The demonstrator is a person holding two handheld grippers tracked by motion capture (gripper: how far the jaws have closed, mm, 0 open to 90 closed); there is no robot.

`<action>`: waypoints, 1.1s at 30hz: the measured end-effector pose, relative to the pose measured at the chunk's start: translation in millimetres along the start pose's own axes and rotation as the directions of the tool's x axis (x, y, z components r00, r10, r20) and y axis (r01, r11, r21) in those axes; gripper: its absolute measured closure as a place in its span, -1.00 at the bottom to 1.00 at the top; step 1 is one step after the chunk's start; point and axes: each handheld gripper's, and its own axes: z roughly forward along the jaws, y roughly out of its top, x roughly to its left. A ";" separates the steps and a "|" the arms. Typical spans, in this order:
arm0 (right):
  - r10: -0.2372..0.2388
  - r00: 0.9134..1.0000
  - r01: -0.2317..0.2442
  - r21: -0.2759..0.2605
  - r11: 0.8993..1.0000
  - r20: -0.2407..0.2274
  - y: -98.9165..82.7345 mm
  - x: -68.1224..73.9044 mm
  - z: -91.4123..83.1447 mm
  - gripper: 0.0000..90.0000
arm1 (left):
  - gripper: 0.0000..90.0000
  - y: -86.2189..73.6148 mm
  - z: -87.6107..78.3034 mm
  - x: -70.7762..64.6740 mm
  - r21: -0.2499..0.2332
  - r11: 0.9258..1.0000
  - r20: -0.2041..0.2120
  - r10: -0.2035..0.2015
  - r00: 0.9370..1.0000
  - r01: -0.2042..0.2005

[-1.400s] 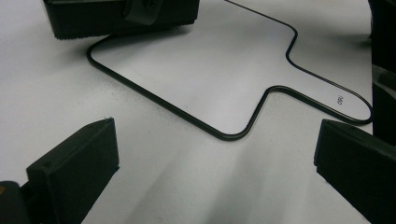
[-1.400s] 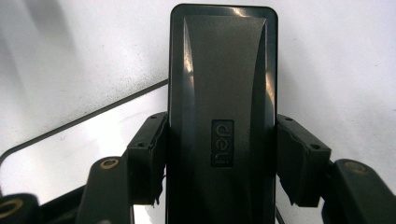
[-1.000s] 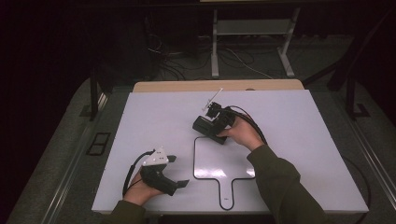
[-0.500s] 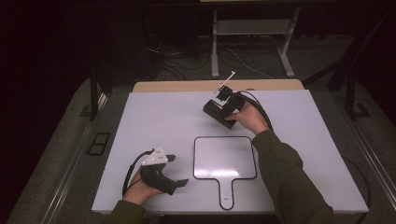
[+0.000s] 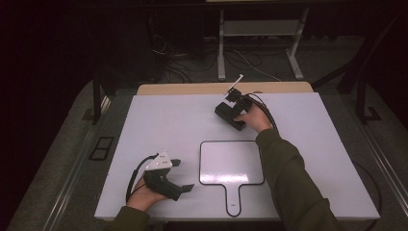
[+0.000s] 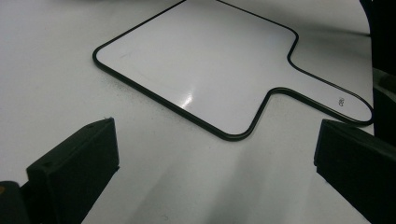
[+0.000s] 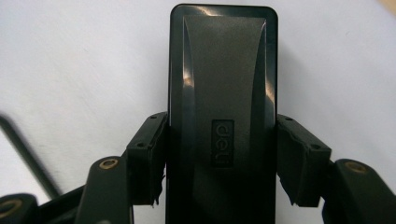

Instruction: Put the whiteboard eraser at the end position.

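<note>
Right hand-held gripper (image 7: pixel 219 154) pinches the black eraser (image 7: pixel 223 93) near the counter's (image 5: pixel 159 115) far edge, well apart from the clean-looking whiteboard (image 5: pixel 231 161), so wiping seems done and only setting it down remains.

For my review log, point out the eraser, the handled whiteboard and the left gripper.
eraser (image 7: pixel 223 93), right gripper view, middle of its dark top face.
handled whiteboard (image 5: pixel 232 162), high view, centre of the white panel.
left gripper (image 5: pixel 182 174), high view, midway between its fingertips.

Olive sleeves (image 5: pixel 288 183), black screwed tools (image 7: pixel 219 158)
</note>
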 end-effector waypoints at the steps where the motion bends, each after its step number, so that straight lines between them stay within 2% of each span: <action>1: -0.001 1.000 0.001 0.008 1.000 -0.003 -0.7 -0.6 3.0 -0.14 | -1.00 0.0 0.0 0.2 0.000 1.000 0.000 -0.001 1.000 0.001; 3: -0.023 1.000 0.023 0.020 1.000 0.006 -2.4 -1.6 7.4 -0.14 | -1.00 0.0 0.4 0.7 -0.002 1.000 -0.003 -0.005 1.000 0.005; 4: -0.018 1.000 0.018 0.020 1.000 0.003 -3.1 -2.2 8.7 -0.14 | -1.00 0.2 0.5 1.1 -0.002 1.000 -0.004 -0.004 1.000 0.004; 9: -0.023 1.000 0.023 -0.015 1.000 -0.004 -5.3 -3.7 4.8 -0.14 | -1.00 1.0 1.4 3.5 -0.002 1.000 -0.009 -0.005 1.000 0.005; 15: 0.029 0.999 -0.032 -0.101 0.994 -0.035 -12.3 -3.6 -10.5 -0.23 | -1.00 -0.1 0.1 5.0 -0.003 1.000 -0.015 -0.007 1.000 0.007; 20: 0.024 0.997 -0.038 -0.194 0.980 -0.069 -19.1 1.4 -29.8 -0.36 | -1.00 -0.3 1.0 5.2 -0.005 1.000 -0.019 -0.004 1.000 0.004; 22: 0.016 0.997 -0.034 -0.216 0.976 -0.082 -21.9 4.7 -35.9 -0.39 | -1.00 -0.6 1.0 5.0 -0.006 1.000 -0.018 -0.006 1.000 0.006; 26: 0.014 0.996 -0.040 -0.282 0.959 -0.092 -32.4 11.1 -46.9 -0.43 | -1.00 -0.9 0.7 5.8 -0.005 1.000 -0.019 0.001 1.000 -0.001; 28: 0.016 0.995 -0.046 -0.292 0.955 -0.103 -38.5 12.5 -49.5 -0.46 | -1.00 -0.9 1.9 6.2 -0.002 1.000 -0.019 -0.005 1.000 0.005; 29: 0.019 0.995 -0.048 -0.295 0.954 -0.100 -40.7 12.8 -50.0 -0.54 | -1.00 -0.9 2.4 6.1 0.000 1.000 -0.018 -0.006 1.000 0.006; 31: 0.012 0.997 -0.034 -0.309 0.950 -0.071 -48.1 14.3 -52.2 -0.57 | -1.00 -1.0 2.4 6.3 0.002 1.000 -0.019 -0.002 1.000 0.002; 33: 0.010 0.996 -0.039 -0.341 0.939 -0.087 -55.8 15.3 -54.1 -0.57 | -1.00 -1.2 2.3 6.3 -0.002 1.000 -0.018 -0.010 1.000 0.010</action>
